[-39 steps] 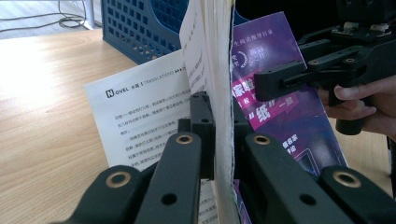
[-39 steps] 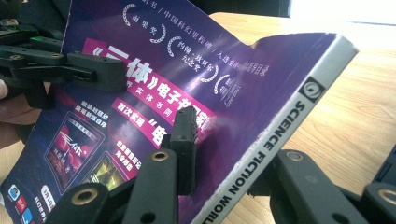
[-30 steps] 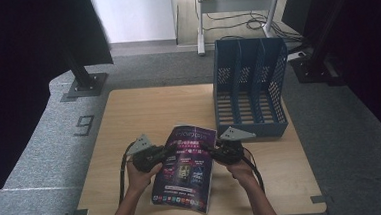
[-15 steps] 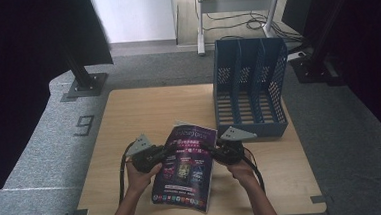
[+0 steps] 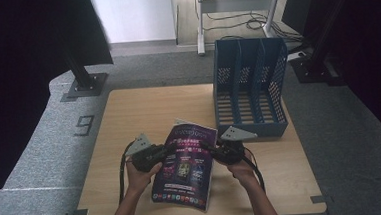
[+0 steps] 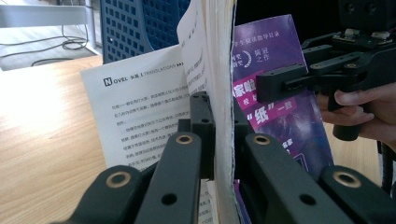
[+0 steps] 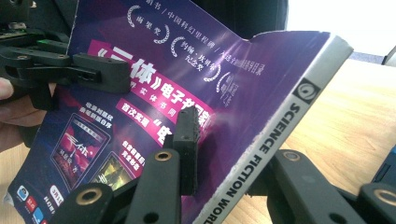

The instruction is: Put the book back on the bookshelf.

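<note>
Nothing has shifted since the earlier frames: both hands and the magazine sit where they were. From the high view, the glossy purple-covered magazine (image 5: 186,167) is held up off the pale wooden table (image 5: 139,115), near its near edge, its long axis running from far to near and leaning slightly left at the near end. The left gripper (image 5: 168,149) pinches its left edge and the right gripper (image 5: 207,146) its right edge, so each hand is equally close. The blue perforated plastic file rack (image 5: 250,91) stands upright at the far right, beyond the right gripper; the coming move likely turns on carrying the magazine far and right and standing it on edge for a slot.

In the left gripper view, the jaws are closed tight on the page edges (image 6: 223,116), and a white printed inner page (image 6: 140,112) fans out to the left.

In the right gripper view, the jaws clamp the spine side, where a grey strip of spine lettering (image 7: 275,140) can be read.
</note>
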